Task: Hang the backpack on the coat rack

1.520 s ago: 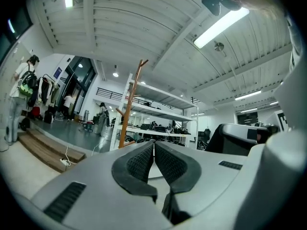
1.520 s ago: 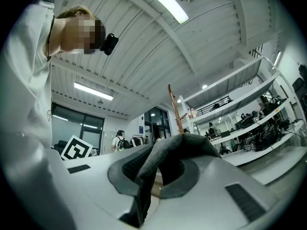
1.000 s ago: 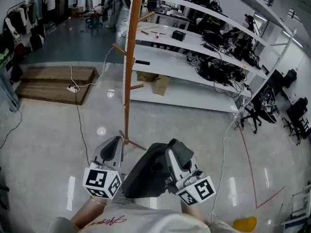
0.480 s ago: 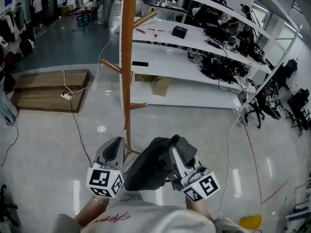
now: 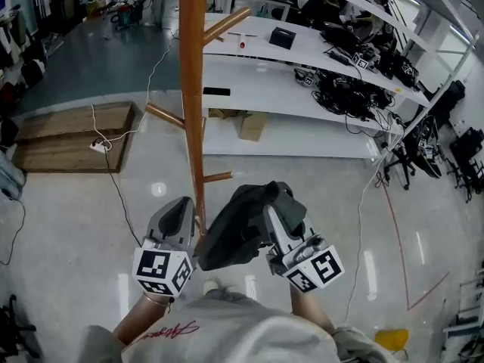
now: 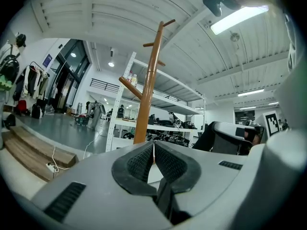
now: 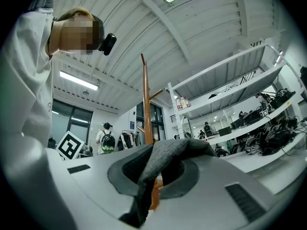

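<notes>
Glossy grey floor (image 5: 68, 203), coat rack (image 5: 192, 89) before white shelving (image 5: 302, 55); right gripper (image 5: 277, 205) clamped on dark backpack (image 5: 236, 234) fabric, left gripper (image 5: 180, 207) closed, empty.

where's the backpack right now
In the head view the backpack hangs low centre, pinched in the right gripper, just right of the coat rack pole and the left gripper.

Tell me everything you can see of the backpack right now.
The backpack is dark grey to black soft fabric, slumped and held off the floor. A grey fold at its top is clamped in the right gripper. It hangs just right of the pole of the wooden coat rack, on no peg yet. Straps can't be made out.
</notes>
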`<state>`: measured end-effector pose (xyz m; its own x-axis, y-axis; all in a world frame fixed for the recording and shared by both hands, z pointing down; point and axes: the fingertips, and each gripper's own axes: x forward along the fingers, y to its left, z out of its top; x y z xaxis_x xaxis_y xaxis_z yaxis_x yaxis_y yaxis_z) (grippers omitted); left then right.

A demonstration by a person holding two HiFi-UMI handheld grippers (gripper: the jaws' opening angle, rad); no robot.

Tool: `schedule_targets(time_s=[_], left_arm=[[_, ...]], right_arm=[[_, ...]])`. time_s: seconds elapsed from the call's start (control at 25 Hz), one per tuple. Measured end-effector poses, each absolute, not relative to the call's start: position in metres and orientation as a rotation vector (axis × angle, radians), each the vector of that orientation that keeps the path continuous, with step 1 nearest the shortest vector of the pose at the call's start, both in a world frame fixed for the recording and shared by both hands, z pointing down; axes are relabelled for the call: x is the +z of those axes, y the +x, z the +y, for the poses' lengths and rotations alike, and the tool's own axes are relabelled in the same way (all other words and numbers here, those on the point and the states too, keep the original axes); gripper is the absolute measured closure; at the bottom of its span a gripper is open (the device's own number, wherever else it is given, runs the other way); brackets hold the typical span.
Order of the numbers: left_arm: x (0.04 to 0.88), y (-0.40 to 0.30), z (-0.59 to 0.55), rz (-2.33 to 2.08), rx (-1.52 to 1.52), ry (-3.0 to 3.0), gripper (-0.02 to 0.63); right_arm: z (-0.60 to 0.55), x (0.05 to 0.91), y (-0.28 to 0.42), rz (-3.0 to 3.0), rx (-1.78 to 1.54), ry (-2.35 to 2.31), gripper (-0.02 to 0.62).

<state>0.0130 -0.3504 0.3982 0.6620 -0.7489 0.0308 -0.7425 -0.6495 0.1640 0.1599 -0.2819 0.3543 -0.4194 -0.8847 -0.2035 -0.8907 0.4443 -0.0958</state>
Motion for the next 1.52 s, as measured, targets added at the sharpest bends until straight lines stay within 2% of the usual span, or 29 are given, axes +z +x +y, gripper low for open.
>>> schedule_targets(time_s=[0.36, 0.88, 1.52], left_arm=[[0.391, 0.0, -0.376, -1.349, -0.074, 2.634, 0.586], [0.403, -0.03, -0.386, -1.482, -0.065, 2.518, 0.586], [0.412, -0.065, -0.381, -1.578, -0.062, 2.447, 0.586]], right_arm=[[-0.337, 0.354, 0.162, 2.64, -0.023, -1.432, 0.56], [-0.388, 0.363, 0.114, 2.932, -0.125, -1.147, 0.56], [-0.404, 0.454, 0.047, 3.325, -0.197, -0.922, 0.56]])
